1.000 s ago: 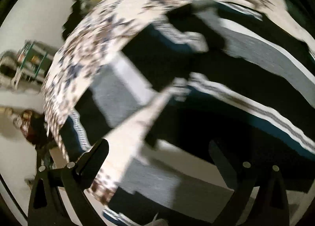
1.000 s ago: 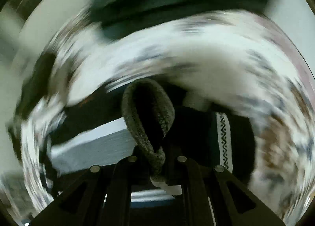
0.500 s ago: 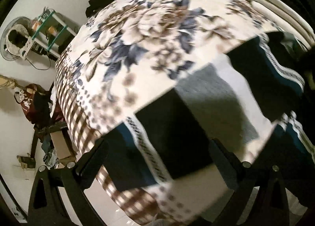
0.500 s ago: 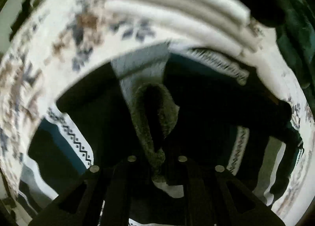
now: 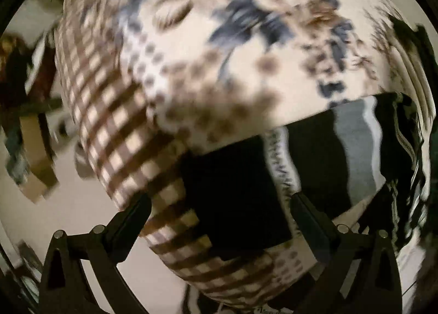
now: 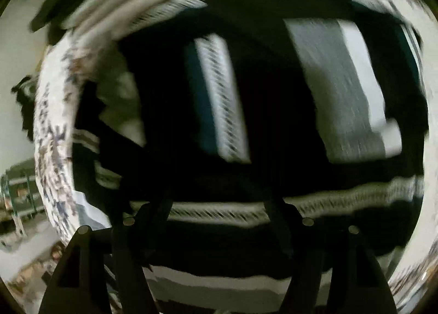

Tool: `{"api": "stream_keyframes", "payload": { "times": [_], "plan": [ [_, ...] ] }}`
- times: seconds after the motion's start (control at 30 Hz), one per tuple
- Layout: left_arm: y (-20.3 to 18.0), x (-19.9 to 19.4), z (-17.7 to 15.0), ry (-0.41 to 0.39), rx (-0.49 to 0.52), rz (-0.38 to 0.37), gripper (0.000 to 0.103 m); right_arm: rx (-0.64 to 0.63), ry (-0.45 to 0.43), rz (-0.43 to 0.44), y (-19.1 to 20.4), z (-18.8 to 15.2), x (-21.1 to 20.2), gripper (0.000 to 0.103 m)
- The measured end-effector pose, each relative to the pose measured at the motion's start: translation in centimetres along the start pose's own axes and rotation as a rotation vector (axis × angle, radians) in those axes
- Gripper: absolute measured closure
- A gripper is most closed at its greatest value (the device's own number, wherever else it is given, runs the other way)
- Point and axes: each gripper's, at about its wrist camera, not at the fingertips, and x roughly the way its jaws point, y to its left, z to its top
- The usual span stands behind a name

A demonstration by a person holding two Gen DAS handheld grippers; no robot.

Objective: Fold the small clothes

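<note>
- Firstly, in the left wrist view, the left claw [image 5: 219, 204] sits at the bottom of the frame with its two black fingers [image 5: 131, 215] spread wide and nothing between them.
- Above and between those fingers lies the sweater [image 5: 235, 191], dark with pale patterned bands and a grey block; it runs from bottom centre out to the right edge of the frame.
- It rests on a bedspread [image 5: 191, 54] printed with blue and brown flowers, which fills the upper and middle frame; a brown checked border runs down its left side.
- At the far left of the frame, beyond the bedspread's edge, is a pale floor [image 5: 68, 204] with some blurred clutter that is too smeared to name.
- Next, in the right wrist view, the right claw [image 6: 219, 210] appears at the bottom, its fingers [image 6: 153, 221] held apart and gripping nothing.
- The sweater [image 6: 273, 95] fills nearly the whole frame: black ground, a white zigzag-patterned stripe at centre, a grey and white block at upper right, and a pale band crossing just above the fingertips.
- The flowered bedspread [image 6: 52, 136] shows as a curved strip along the left edge.
- Both views are motion-blurred.
</note>
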Motion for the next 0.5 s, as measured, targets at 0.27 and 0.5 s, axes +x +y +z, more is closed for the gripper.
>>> {"api": "stream_keyframes", "payload": {
  "times": [0.27, 0.5],
  "plan": [
    [4.2, 3.4, 0.1, 0.054, -0.230, -0.134, 0.010, 0.090, 0.057, -0.021, -1.8, -4.1, 3.0, 0.032],
    [-1.0, 1.8, 0.4, -0.003, -0.061, -0.118, 0.097, 0.050, 0.039, -0.043, 0.0, -5.0, 5.2, 0.032]
  ]
}}
